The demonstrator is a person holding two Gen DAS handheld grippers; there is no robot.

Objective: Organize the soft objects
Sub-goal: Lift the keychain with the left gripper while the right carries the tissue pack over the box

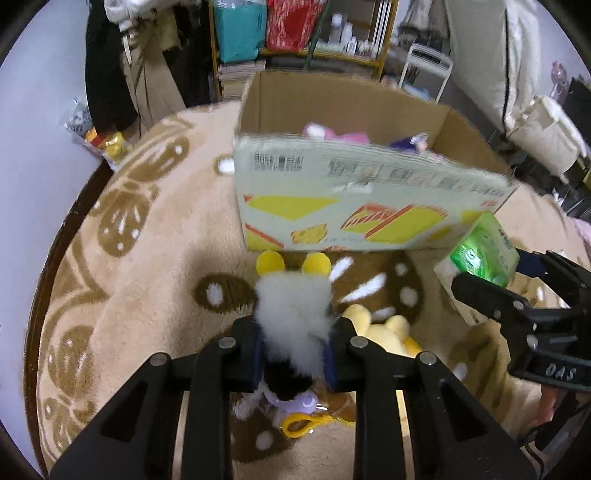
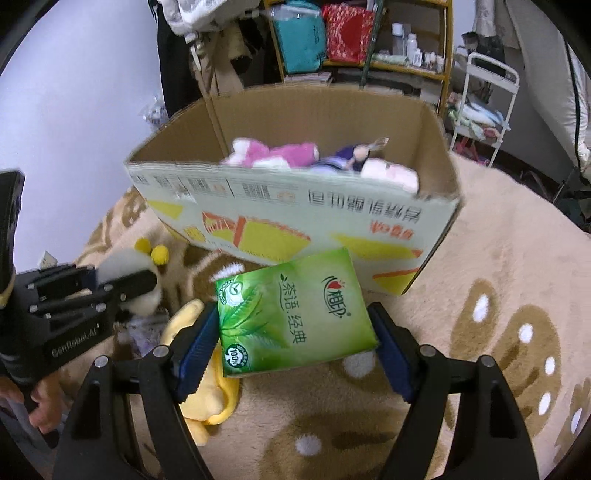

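My left gripper is shut on a white fluffy plush toy with yellow ears, held above the rug in front of the cardboard box. My right gripper is shut on a green tissue pack, held near the box's front wall. The tissue pack and right gripper also show at the right of the left wrist view. Inside the box lie a pink plush and a purple toy. A yellow plush lies on the rug under the grippers.
A beige patterned rug covers the floor. A shelf with a teal bag and a red bag stands behind the box. A white cart stands at the right. A snack bag lies by the left wall.
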